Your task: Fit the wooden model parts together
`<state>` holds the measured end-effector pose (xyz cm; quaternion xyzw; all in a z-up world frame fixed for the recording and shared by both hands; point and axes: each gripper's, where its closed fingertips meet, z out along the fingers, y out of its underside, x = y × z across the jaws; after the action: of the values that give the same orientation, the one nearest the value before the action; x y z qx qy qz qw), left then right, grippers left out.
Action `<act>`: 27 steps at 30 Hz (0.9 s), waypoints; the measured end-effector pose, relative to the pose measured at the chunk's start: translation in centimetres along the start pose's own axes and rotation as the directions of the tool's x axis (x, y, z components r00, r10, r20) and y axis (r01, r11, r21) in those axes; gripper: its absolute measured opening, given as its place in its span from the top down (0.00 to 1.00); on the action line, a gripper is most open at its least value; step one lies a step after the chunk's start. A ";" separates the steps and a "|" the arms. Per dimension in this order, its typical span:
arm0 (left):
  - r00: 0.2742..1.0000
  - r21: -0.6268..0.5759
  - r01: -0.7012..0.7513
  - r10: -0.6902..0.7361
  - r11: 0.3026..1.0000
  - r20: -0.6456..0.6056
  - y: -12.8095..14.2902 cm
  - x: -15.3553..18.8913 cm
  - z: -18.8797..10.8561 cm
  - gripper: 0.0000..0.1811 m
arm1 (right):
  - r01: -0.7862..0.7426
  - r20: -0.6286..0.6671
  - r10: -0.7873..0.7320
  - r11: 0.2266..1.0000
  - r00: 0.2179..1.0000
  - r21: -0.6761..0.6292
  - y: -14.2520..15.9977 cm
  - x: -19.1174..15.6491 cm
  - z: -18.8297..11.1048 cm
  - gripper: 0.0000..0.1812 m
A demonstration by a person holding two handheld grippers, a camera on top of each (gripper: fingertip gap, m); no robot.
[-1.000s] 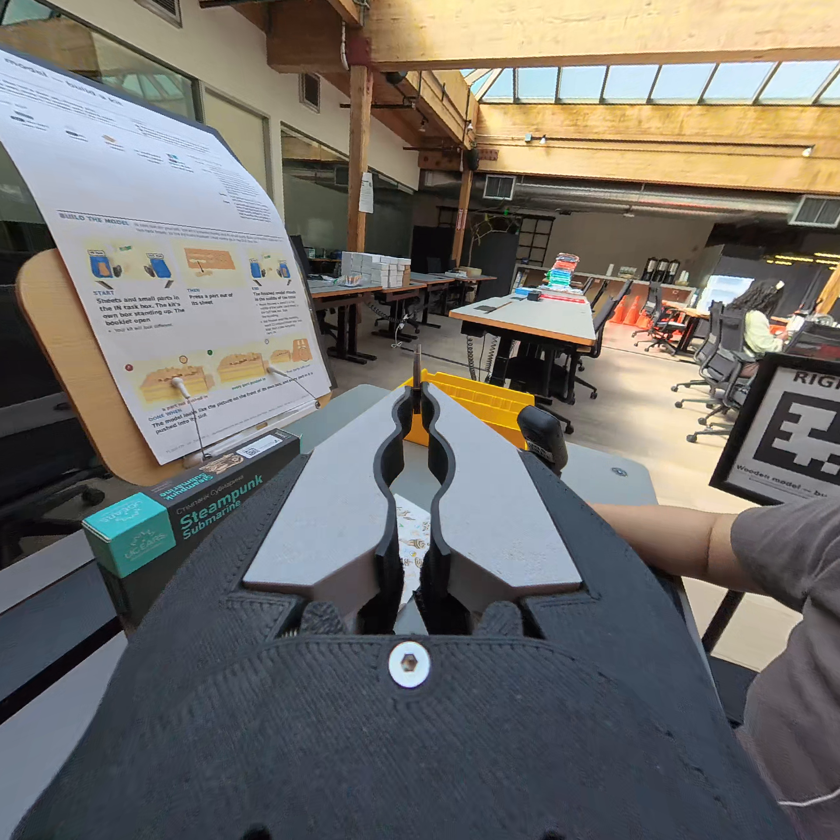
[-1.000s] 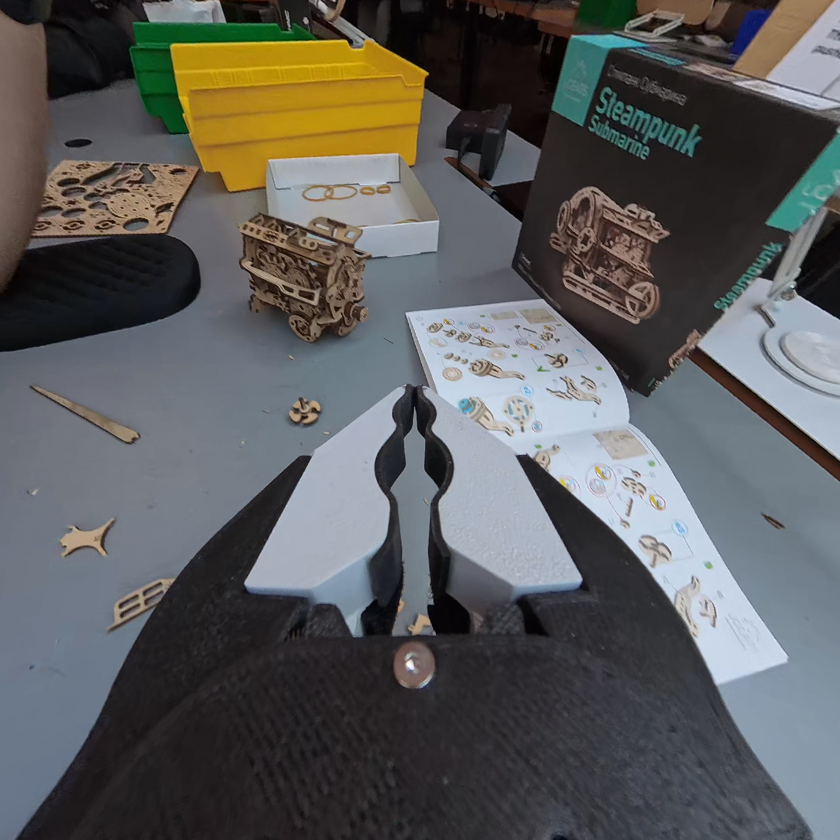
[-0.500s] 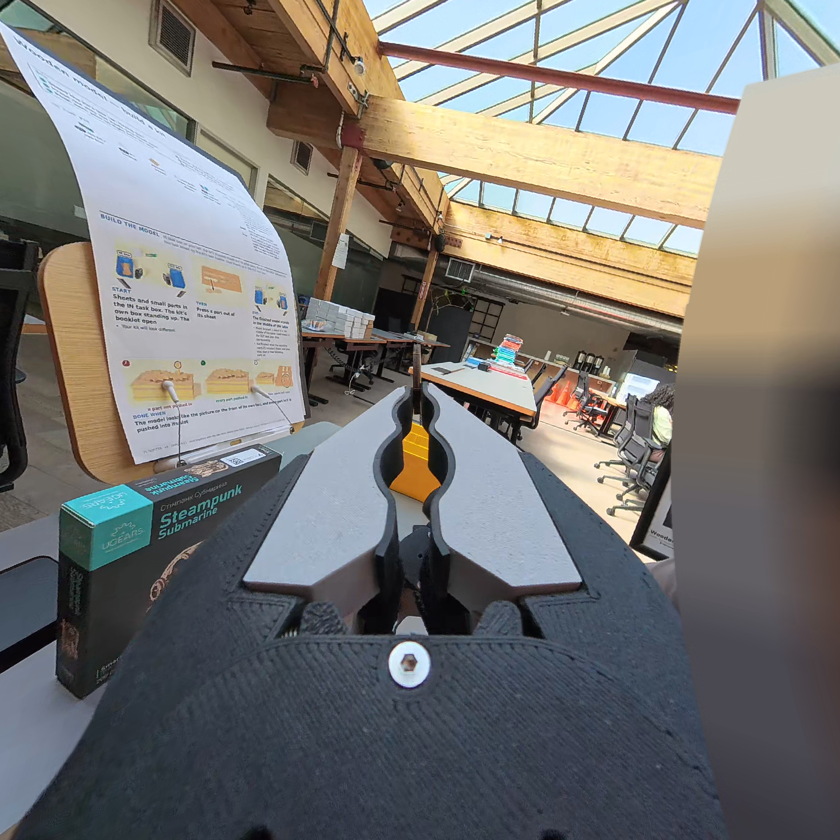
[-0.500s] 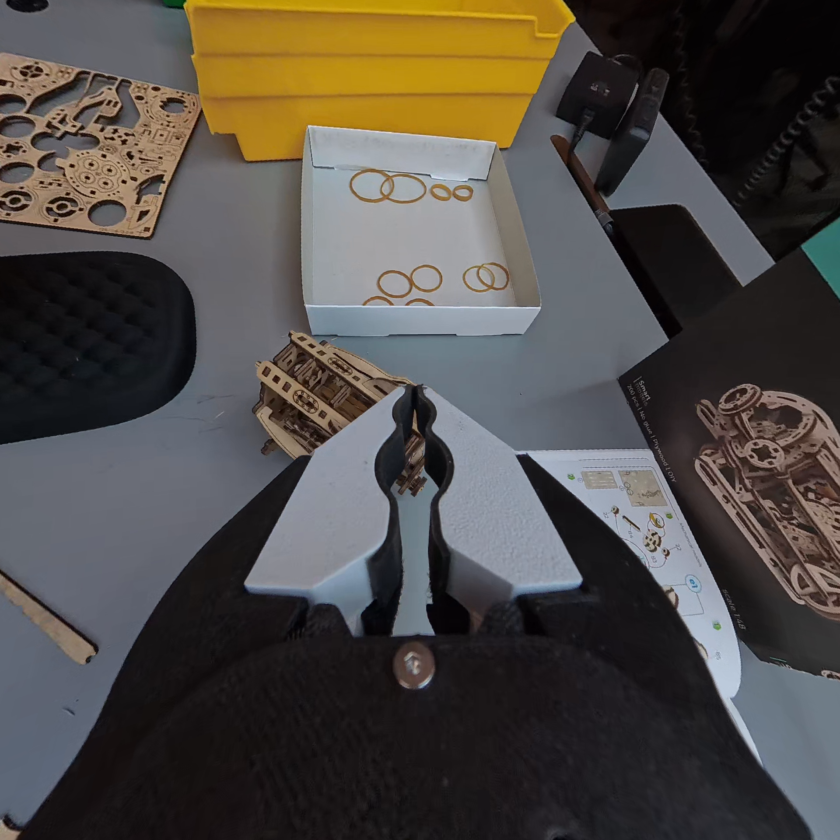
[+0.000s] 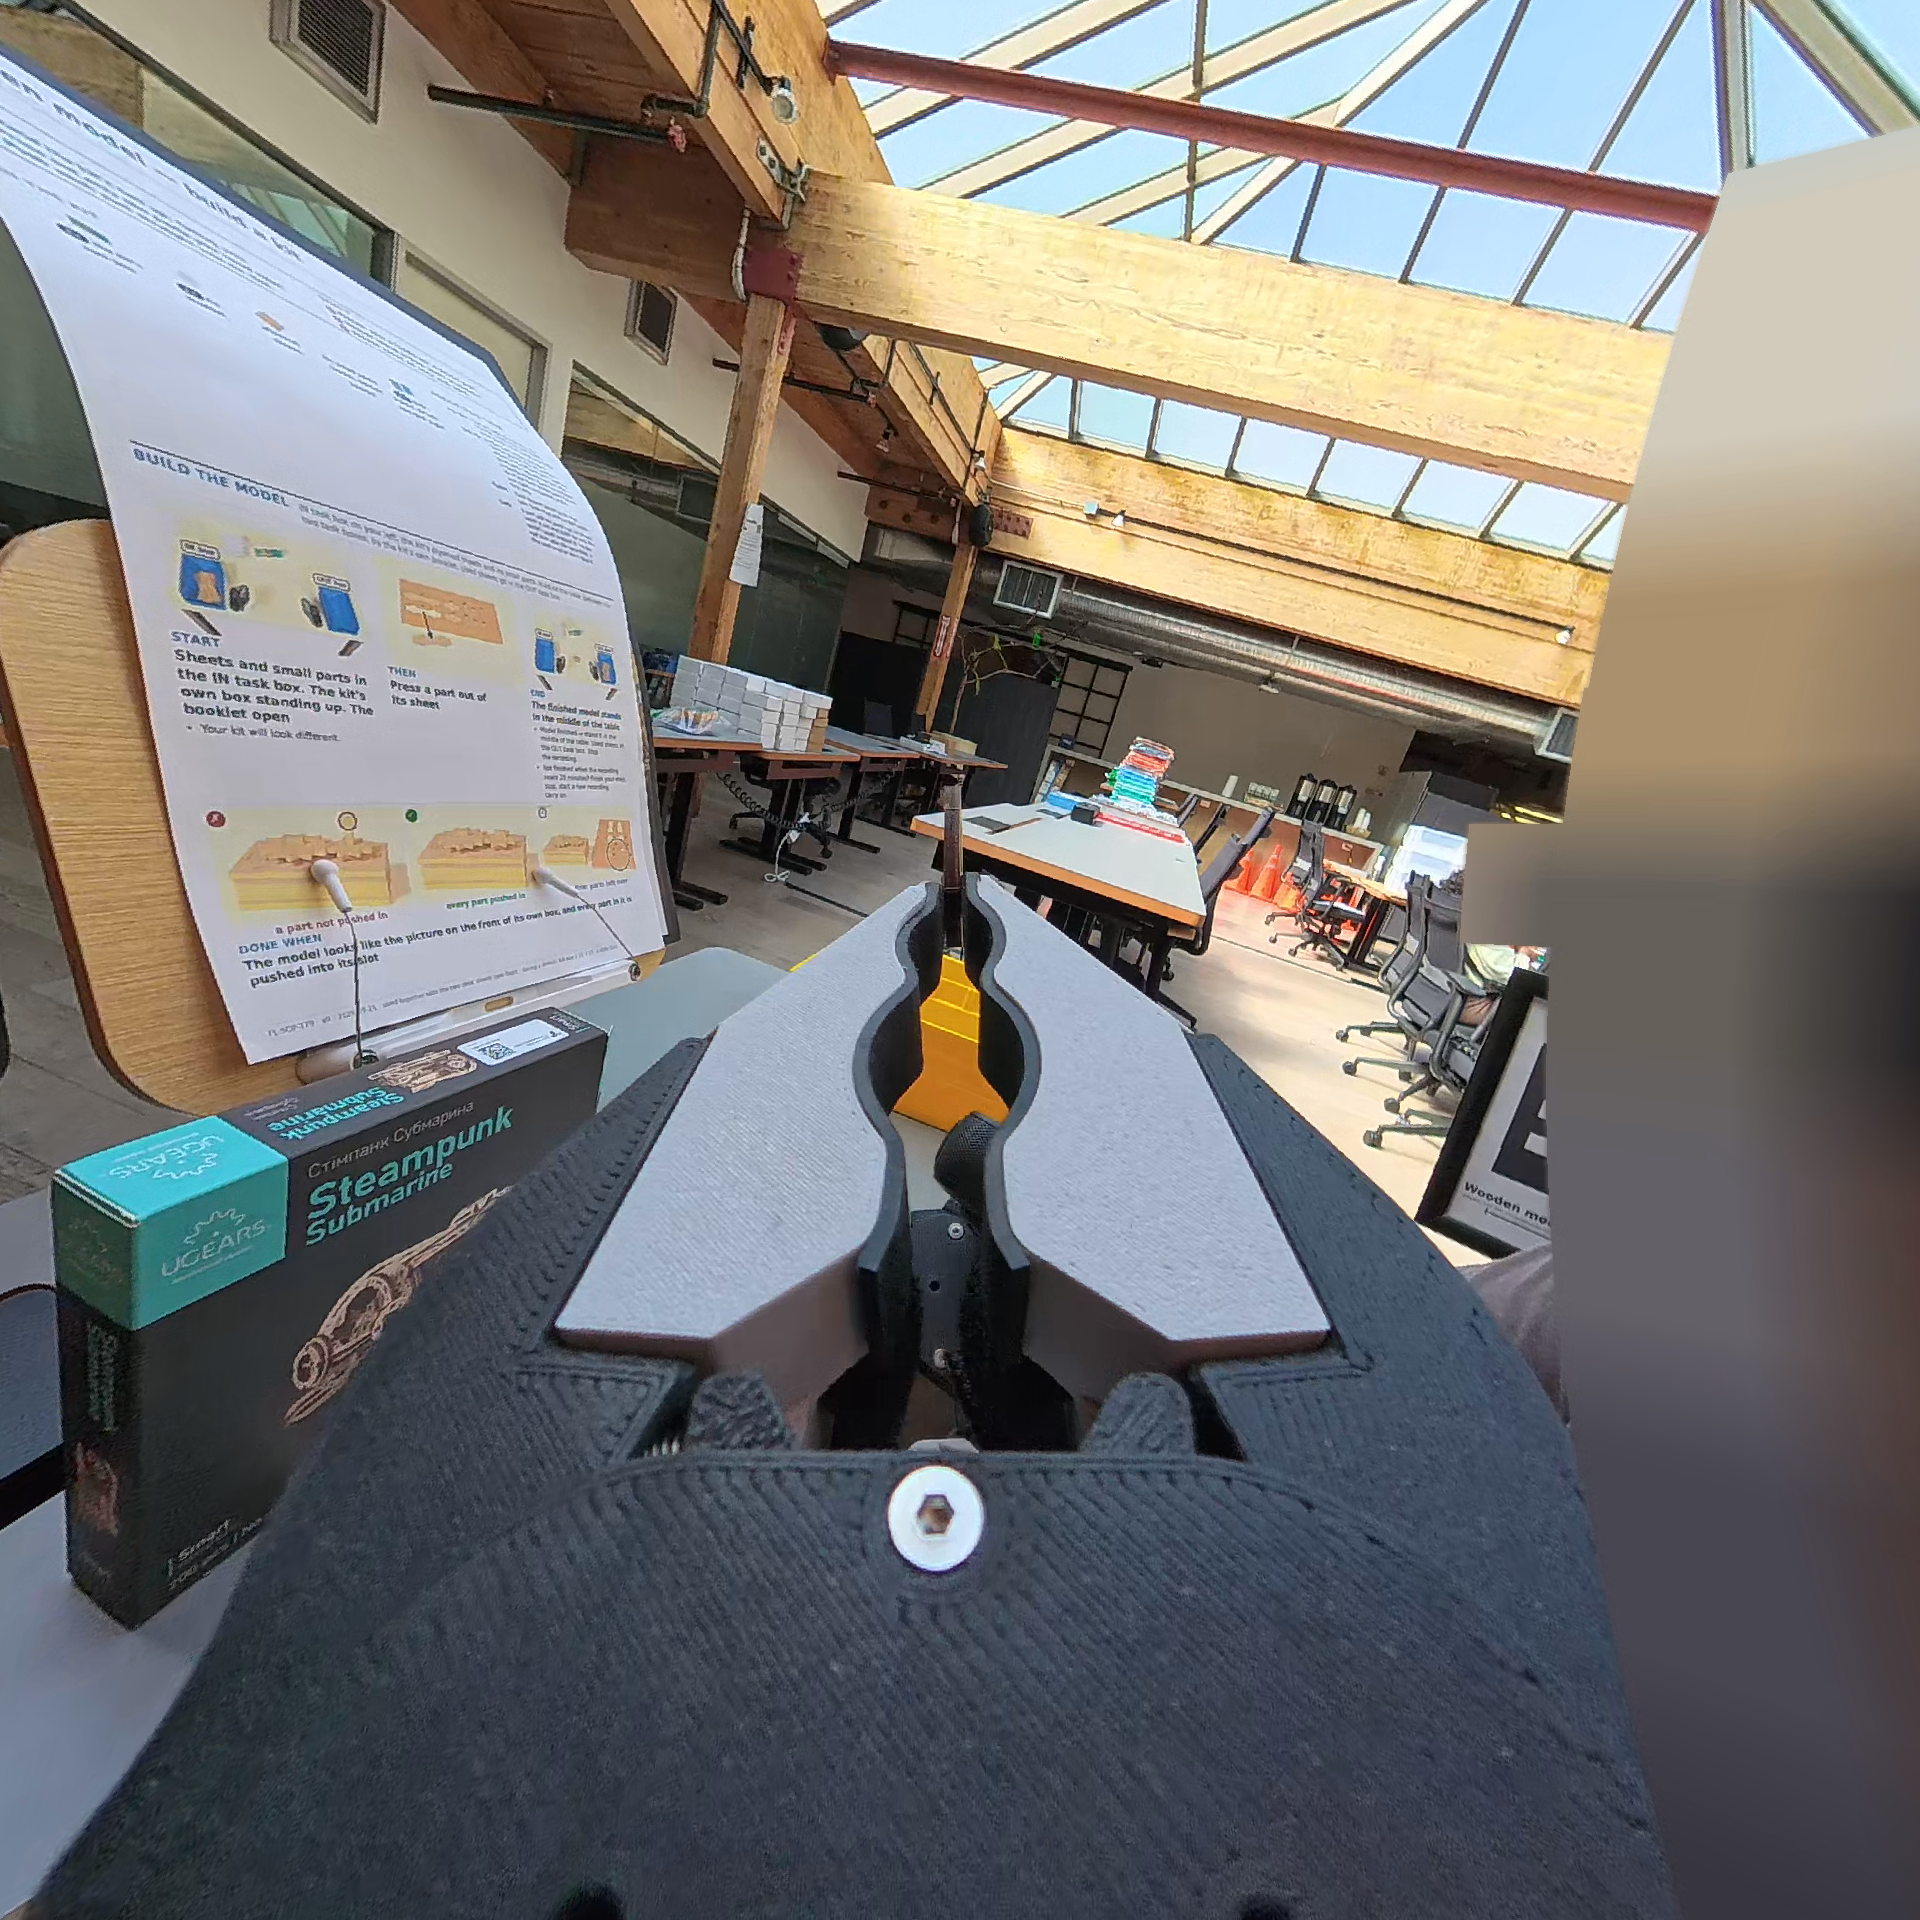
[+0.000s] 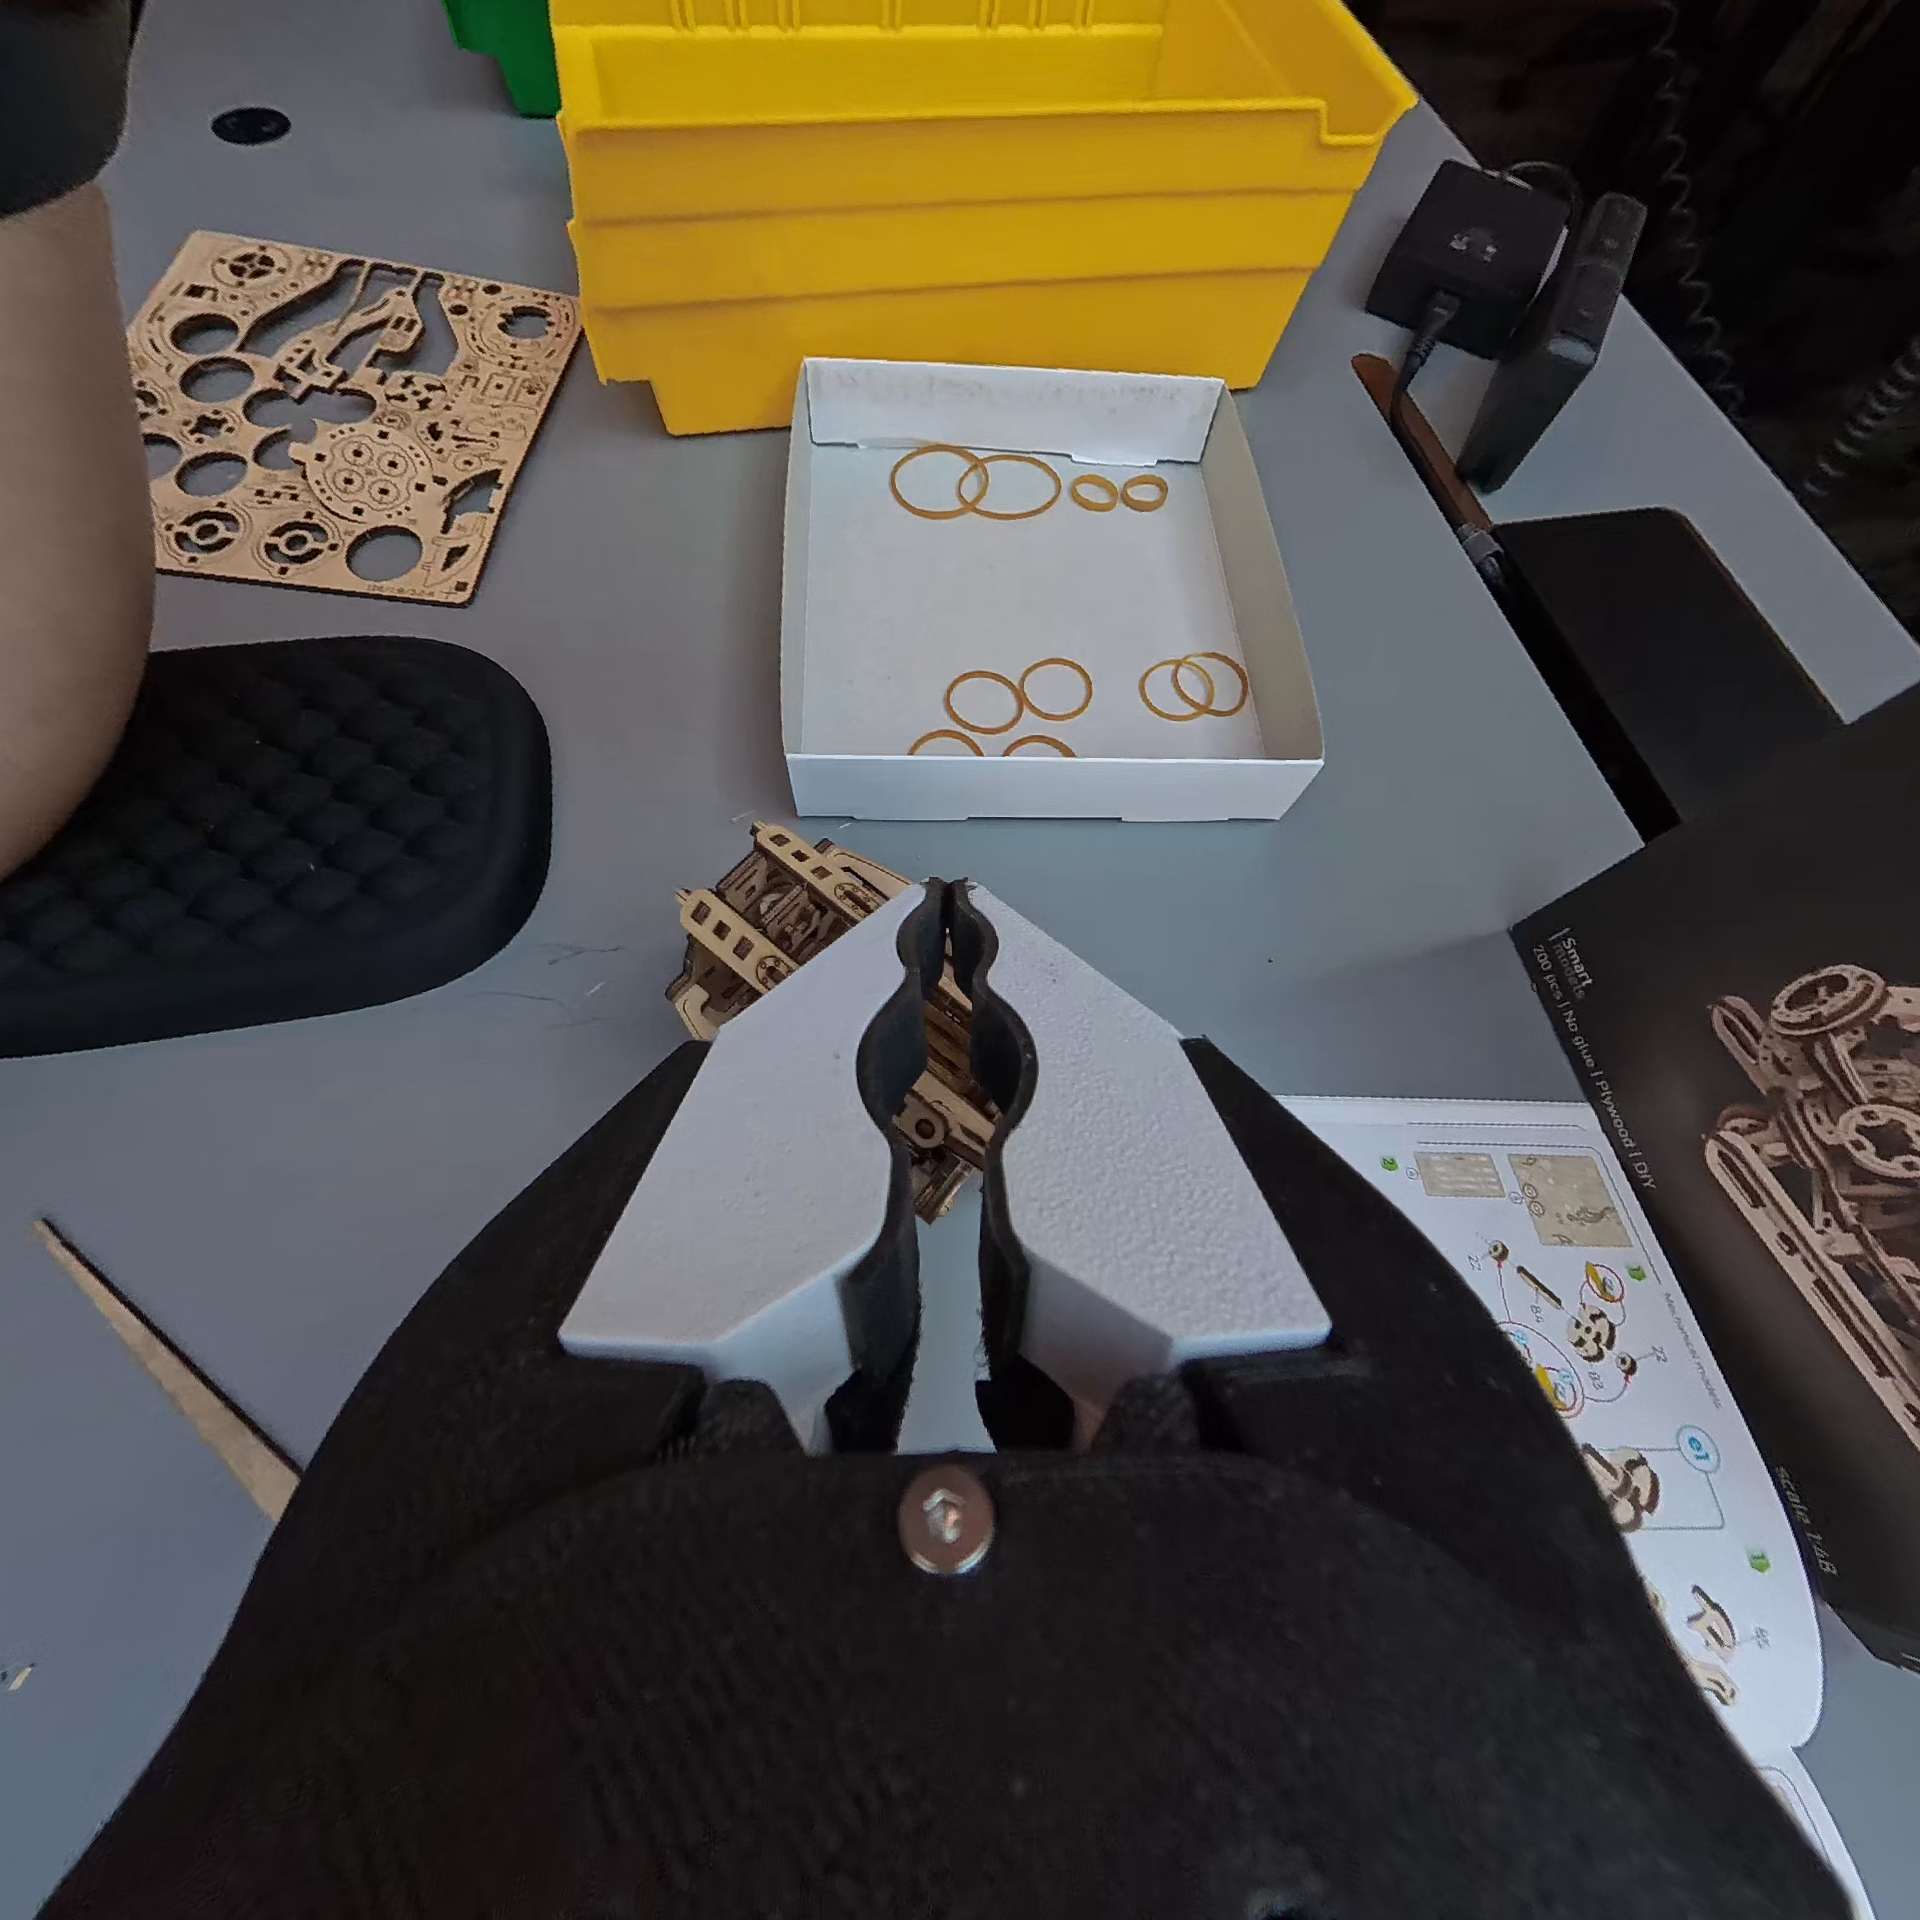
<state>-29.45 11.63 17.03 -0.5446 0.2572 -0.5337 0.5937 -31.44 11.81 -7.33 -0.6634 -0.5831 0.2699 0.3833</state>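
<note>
The part-built wooden model [image 6: 764, 940] stands on the grey table [image 6: 623, 1091] in the right wrist view. My right gripper [image 6: 948, 889] hovers just above it, jaws shut with nothing seen between them, and its fingers hide the model's right half. My left gripper [image 5: 952, 883] is tilted up towards the room and is shut on a thin dark stick [image 5: 951, 842] that pokes out past the tips. A punched-out wooden parts sheet [image 6: 343, 416] lies at the far left of the table.
A white tray [image 6: 1049, 790] with rubber bands [image 6: 977, 483] sits behind the model, with stacked yellow bins [image 6: 935, 239] beyond. A black pad [image 6: 260, 831] lies left, the open booklet [image 6: 1538, 1299] and kit box [image 6: 1766, 1039] right. A wooden strip [image 6: 177, 1371] lies near left. The grippers' ends are close to 25 cm from one another.
My right gripper has moved forward from the booklet to above the model and now looks down on it. My left gripper has tilted upward, still shut on the stick.
</note>
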 end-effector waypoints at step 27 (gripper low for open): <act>0.998 0.103 -0.042 0.037 0.994 0.048 -3.2 -0.2 -3.9 1.00 | 0.725 0.701 -0.356 0.602 0.618 -0.335 3.0 -2.6 2.0 0.56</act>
<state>-34.07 10.86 18.83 -0.5201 0.2262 -0.5219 0.6372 -31.77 9.58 -11.17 -0.4123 -0.9025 0.1209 0.0304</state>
